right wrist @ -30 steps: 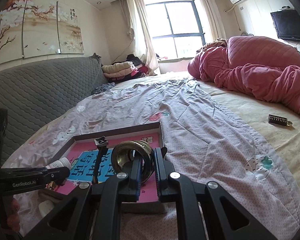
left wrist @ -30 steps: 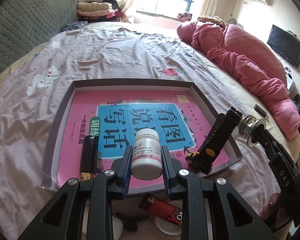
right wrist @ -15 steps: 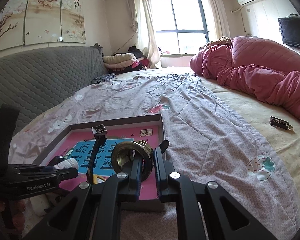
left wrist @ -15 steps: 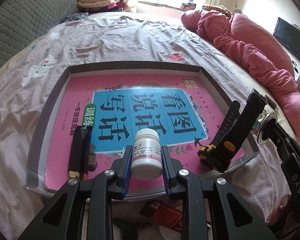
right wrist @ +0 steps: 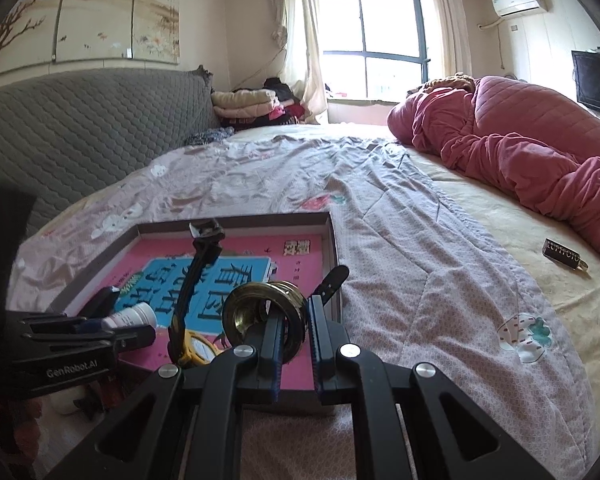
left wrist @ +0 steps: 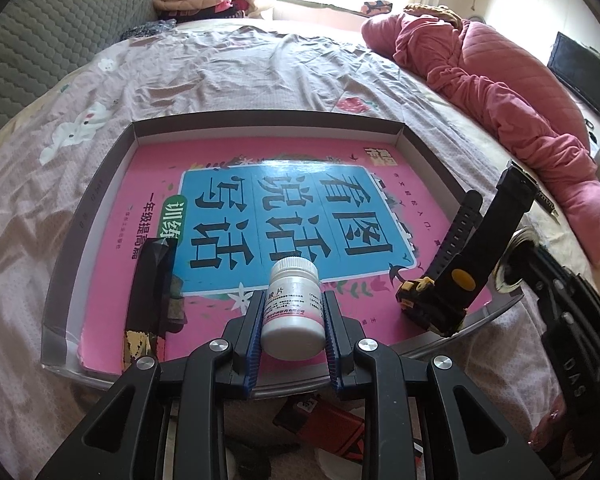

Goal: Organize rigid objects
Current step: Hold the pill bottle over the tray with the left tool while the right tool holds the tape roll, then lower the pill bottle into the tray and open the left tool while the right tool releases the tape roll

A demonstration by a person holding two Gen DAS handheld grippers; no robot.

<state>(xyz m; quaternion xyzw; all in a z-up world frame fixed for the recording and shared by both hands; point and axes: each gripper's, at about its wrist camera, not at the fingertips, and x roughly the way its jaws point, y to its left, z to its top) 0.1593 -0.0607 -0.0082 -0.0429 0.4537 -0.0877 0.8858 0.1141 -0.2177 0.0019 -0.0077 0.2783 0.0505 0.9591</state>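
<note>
My left gripper (left wrist: 293, 322) is shut on a white pill bottle (left wrist: 293, 308) and holds it over the near edge of a shallow grey box (left wrist: 100, 184) lined with a pink book. In the box lie a black flat packet (left wrist: 150, 284) and a black watch with a yellow case (left wrist: 448, 280). My right gripper (right wrist: 294, 322) is shut on a brass ring-shaped fitting (right wrist: 260, 314), near the box's right corner (right wrist: 334, 240). The bottle also shows in the right wrist view (right wrist: 130, 316).
The box lies on a bed with a pinkish-grey quilt (left wrist: 240, 68). A red packet (left wrist: 332, 426) and a white object lie below the box's near edge. A pink duvet (right wrist: 520, 132) is heaped at the right, with a small dark tag (right wrist: 562, 254) near it.
My left gripper with the bottle has moved forward and lower over the box. My right gripper with the brass fitting has come closer to the box's right corner.
</note>
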